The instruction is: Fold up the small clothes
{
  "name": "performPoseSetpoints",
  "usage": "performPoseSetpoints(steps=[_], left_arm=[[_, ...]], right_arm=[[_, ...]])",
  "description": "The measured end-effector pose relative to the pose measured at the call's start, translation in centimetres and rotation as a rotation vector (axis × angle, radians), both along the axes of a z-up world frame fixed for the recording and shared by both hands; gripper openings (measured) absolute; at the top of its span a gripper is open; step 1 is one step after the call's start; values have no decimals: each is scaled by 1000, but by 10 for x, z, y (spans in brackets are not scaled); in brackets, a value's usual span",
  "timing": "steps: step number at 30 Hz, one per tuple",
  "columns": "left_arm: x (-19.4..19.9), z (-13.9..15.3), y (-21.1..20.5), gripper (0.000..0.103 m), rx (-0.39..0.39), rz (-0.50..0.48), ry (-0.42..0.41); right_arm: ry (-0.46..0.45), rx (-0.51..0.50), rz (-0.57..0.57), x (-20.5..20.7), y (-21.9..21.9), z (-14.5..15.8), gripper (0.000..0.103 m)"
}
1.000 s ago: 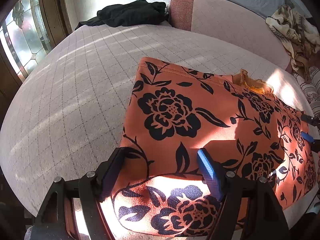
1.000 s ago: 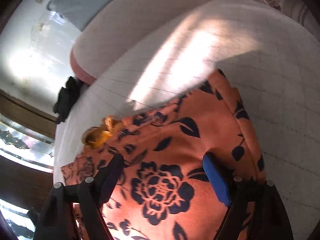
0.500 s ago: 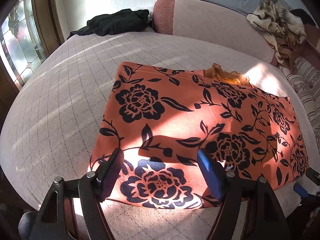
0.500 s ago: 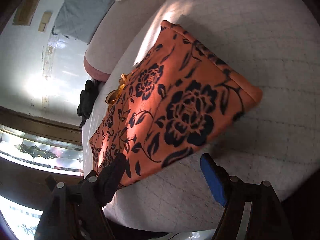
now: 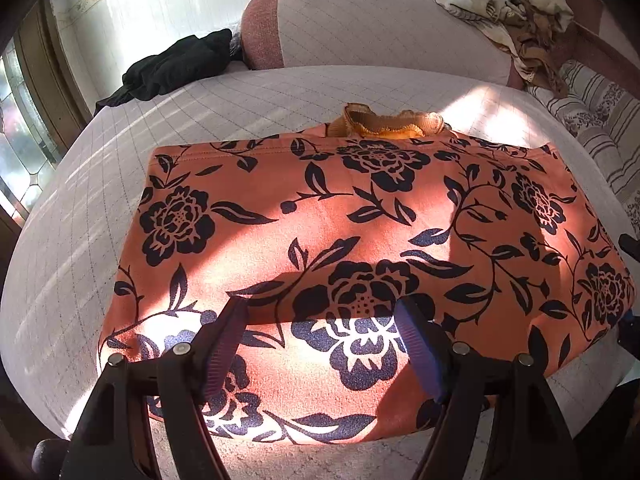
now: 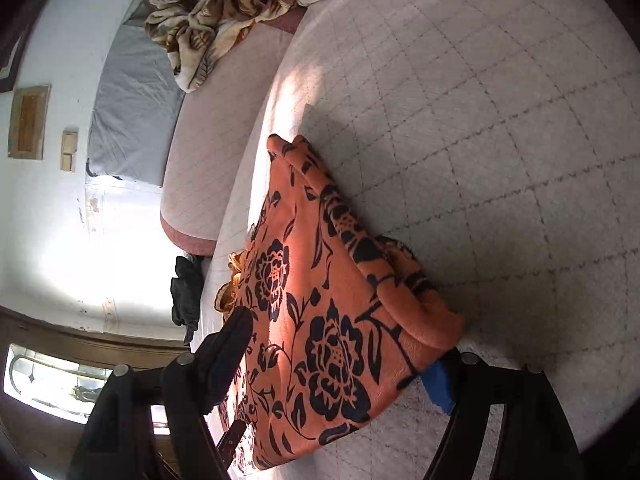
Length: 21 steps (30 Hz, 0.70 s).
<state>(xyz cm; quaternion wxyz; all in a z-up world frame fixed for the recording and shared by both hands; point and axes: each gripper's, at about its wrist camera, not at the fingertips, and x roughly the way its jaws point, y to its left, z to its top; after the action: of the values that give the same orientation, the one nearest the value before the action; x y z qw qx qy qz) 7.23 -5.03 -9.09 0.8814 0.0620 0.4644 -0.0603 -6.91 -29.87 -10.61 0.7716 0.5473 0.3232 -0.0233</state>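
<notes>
An orange garment (image 5: 360, 232) with black flowers lies folded flat on the pale quilted bed (image 5: 80, 220). A yellow frilled piece (image 5: 384, 124) peeks out from behind its far edge. My left gripper (image 5: 320, 344) is open and hovers over the garment's sunlit near edge, holding nothing. In the right wrist view the garment's (image 6: 320, 320) folded right corner lies between the jaws of my right gripper (image 6: 336, 364). Those jaws are closing. One finger is above the cloth and the blue pad (image 6: 438, 386) is under the corner's edge. No pressing shows.
A black garment (image 5: 180, 64) lies at the bed's far left by a pink bolster (image 5: 360, 28). A crumpled patterned blanket (image 5: 504, 0) and a striped pillow (image 5: 592, 100) sit at the far right. A glass window (image 5: 20, 152) is on the left. The bed's edge runs just below the garment.
My left gripper has drawn back and shifted right along the garment's near edge. My right gripper pulled off the cloth, rolled, and now has the right corner between narrowing jaws.
</notes>
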Motion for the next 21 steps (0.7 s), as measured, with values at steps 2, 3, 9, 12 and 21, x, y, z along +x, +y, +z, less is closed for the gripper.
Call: performPoseSetpoints(steps=[2, 3, 9, 12, 21], left_arm=[[-3, 9, 3, 76, -24, 14, -50], [-4, 12, 5, 76, -35, 22, -68], [8, -20, -6, 85, 58, -15, -16], [4, -7, -2, 84, 3, -13, -2], [-20, 40, 114, 84, -176, 216, -130]], right_arm=[[-3, -50, 15, -4, -3, 5, 57], [3, -59, 19, -5, -5, 4, 57], [34, -89, 29, 7, 1, 0, 70], [53, -174, 68, 18, 8, 5, 64], [-24, -577, 197, 40, 82, 96, 14]])
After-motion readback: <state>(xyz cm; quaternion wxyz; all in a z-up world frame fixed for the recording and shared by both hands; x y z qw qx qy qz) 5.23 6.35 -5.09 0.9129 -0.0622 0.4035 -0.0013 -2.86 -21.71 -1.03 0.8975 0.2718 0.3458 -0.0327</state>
